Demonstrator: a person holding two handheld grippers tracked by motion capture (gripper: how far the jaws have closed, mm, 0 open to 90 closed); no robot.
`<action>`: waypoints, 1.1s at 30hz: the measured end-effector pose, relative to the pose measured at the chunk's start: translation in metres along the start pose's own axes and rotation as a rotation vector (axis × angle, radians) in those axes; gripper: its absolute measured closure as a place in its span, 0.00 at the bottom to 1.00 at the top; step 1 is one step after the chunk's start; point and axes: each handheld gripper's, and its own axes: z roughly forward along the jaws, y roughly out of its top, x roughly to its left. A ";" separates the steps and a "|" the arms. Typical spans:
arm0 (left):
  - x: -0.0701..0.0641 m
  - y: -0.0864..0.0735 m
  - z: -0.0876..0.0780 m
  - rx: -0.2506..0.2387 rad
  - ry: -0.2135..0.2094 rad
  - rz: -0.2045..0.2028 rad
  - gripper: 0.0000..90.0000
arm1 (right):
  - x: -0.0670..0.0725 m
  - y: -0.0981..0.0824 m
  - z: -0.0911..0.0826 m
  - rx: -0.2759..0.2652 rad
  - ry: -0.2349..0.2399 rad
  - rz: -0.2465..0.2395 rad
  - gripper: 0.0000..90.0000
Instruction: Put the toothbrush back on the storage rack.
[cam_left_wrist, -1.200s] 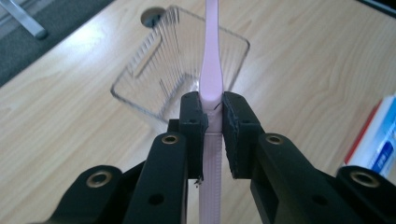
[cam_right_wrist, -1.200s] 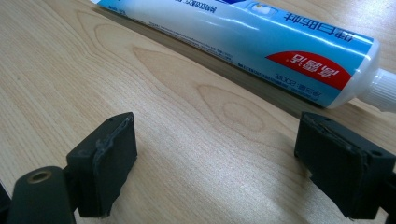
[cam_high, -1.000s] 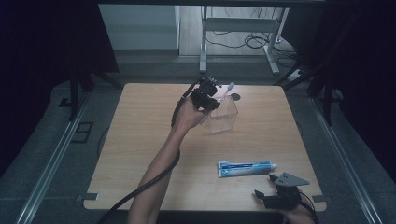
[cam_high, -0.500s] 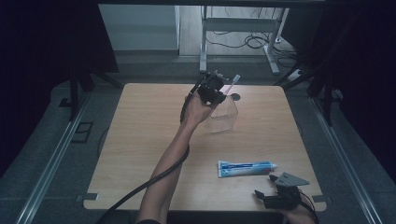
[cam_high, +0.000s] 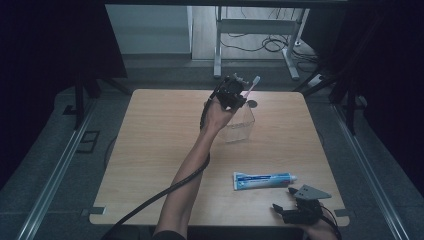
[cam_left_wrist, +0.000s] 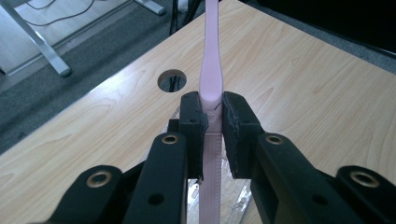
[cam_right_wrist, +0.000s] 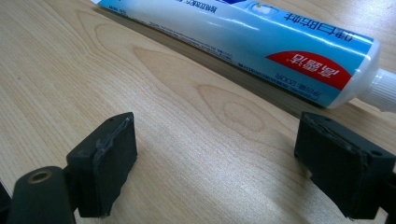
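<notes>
My left gripper (cam_high: 235, 95) hangs over a clear plastic cup (cam_high: 239, 125) near the table's far edge, shut on a pink toothbrush (cam_high: 251, 85) whose head points up and away. In the left gripper view the pads (cam_left_wrist: 194, 122) clamp the toothbrush (cam_left_wrist: 211, 70) by its handle, which runs down between the jaws toward the cup's rim (cam_left_wrist: 175, 116) below. A blue and white toothpaste tube (cam_high: 264, 180) lies at the near right. My right gripper (cam_high: 287, 205) rests open at the front edge, just short of the tube (cam_right_wrist: 261, 42), nothing between its pads.
A round cable hole (cam_high: 252, 104) sits in the wooden table (cam_high: 150, 150) just behind the cup. The left gripper's black cable (cam_high: 165, 192) trails along the forearm to the front edge. A metal desk frame (cam_high: 250, 30) stands on the floor beyond the table.
My left hand has carried the toothbrush a little to the right and farther back, over the cup. The right gripper has stayed put.
</notes>
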 end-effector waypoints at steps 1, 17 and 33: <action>0.000 -0.001 0.002 0.002 -0.002 -0.003 0.88 | 0.000 0.000 0.000 0.000 0.000 0.000 0.14; -0.004 -0.018 0.025 0.051 -0.008 0.009 0.88 | 0.000 0.000 0.000 0.000 0.000 0.002 0.14; -0.007 -0.032 0.042 0.110 -0.027 0.013 0.88 | 0.000 0.000 0.000 0.000 -0.001 0.002 0.14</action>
